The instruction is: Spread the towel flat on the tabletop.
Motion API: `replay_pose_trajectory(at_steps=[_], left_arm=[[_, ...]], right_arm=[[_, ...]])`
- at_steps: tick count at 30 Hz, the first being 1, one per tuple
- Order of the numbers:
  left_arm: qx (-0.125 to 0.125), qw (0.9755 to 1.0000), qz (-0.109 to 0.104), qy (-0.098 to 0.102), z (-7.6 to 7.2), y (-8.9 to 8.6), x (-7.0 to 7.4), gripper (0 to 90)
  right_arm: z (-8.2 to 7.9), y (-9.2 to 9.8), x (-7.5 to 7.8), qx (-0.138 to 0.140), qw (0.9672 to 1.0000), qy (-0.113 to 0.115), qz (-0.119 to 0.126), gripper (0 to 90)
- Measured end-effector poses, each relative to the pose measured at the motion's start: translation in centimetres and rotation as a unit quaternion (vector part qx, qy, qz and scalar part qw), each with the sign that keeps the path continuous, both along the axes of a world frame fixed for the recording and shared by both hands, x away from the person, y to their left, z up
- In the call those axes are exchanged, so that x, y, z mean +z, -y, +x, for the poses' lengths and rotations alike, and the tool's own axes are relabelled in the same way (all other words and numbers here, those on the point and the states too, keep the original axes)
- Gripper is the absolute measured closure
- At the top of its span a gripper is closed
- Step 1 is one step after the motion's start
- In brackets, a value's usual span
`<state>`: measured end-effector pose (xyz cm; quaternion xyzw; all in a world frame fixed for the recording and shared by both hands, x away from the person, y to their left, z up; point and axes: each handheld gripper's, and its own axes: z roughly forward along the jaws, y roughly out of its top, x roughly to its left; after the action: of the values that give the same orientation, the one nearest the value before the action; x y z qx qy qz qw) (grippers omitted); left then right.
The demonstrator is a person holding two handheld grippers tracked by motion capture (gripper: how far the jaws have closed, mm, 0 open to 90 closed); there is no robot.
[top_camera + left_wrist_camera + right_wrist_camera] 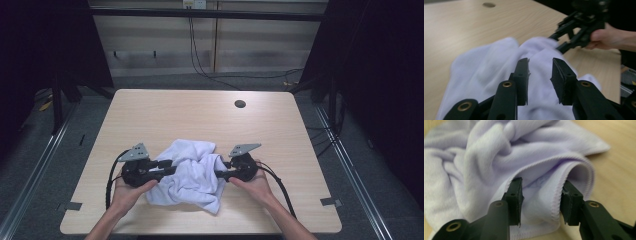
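Observation:
A crumpled white cloth (pixel 192 172) lies on the wooden table (pixel 200 110) near its front edge. My left gripper (pixel 167 166) points at the cloth's left side. In the left gripper view its jaws (pixel 540 72) stand apart just over the cloth (pixel 486 67), with nothing pinched. My right gripper (pixel 220 172) reaches into the cloth's right side. In the right gripper view its jaws (pixel 541 195) stand apart with a hemmed fold of the cloth (pixel 499 152) arching loosely over and between them. The right gripper (pixel 556 42) and its hand also appear across the cloth in the left gripper view.
A round cable hole (pixel 240 104) sits in the table toward the back right. Bare wood surrounds the cloth on all sides. Cables (pixel 200 60) hang behind the table, and dark frames and floor rails flank it.

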<state>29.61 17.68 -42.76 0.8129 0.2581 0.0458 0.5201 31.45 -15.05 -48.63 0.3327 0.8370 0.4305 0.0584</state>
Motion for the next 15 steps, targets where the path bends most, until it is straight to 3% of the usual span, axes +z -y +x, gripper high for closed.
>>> replay_pose_trajectory(at_steps=[1,2,4,5,6,7,9,10,11,13,15], left_arm=[[0.0,1.0,0.0,0.0,0.0,0.0,0.0,65.9],[-0.024,0.9997,0.003,0.002,0.2,2.0,0.3,65.5],[-0.033,0.999,0.03,-0.008,0.6,4.4,-0.6,61.6],[-0.033,0.999,0.03,-0.008,0.6,4.4,-0.6,58.5],[-0.037,0.9965,0.071,-0.025,1.3,6.4,-2.0,54.7],[-0.037,0.9965,0.071,-0.025,1.3,6.4,-2.0,50.2],[-0.038,0.9944,0.093,-0.032,1.6,7.5,-3.4,44.9],[-0.051,0.991,0.123,-0.015,1.4,8.0,-4.3,43.1],[-0.051,0.991,0.123,-0.015,1.4,8.0,-4.3,43.0],[-0.053,0.9896,0.132,-0.016,1.2,8.0,-4.8,46.8],[-0.051,0.989,0.138,-0.011,1.2,8.0,-4.8,67.0]], right_arm=[[0.0,0.0,0.0,0.0,1.0,0.0,0.0,57.3],[0.3,0.5,0.3,-0.011,0.9999,0.0,0.013,58.8],[0.5,0.8,0.3,-0.016,0.9997,-0.004,0.018,61.8],[0.5,0.9,0.2,-0.015,0.9997,-0.006,0.02,63.3],[0.5,0.9,0.2,-0.014,0.9997,-0.008,0.019,65.5],[0.5,0.9,0.2,-0.014,0.9997,-0.008,0.019,65.5],[0.4,0.7,-0.1,-0.01,0.9998,-0.011,0.014,66.7],[0.4,0.7,-0.2,-0.007,0.9998,-0.011,0.012,65.8],[0.4,0.7,-0.2,-0.007,0.9998,-0.011,0.012,65.8],[0.4,0.5,-0.8,-0.008,0.9998,-0.017,0.006,62.8],[0.4,0.3,-1.0,-0.007,0.9997,-0.023,0.008,62.9]])
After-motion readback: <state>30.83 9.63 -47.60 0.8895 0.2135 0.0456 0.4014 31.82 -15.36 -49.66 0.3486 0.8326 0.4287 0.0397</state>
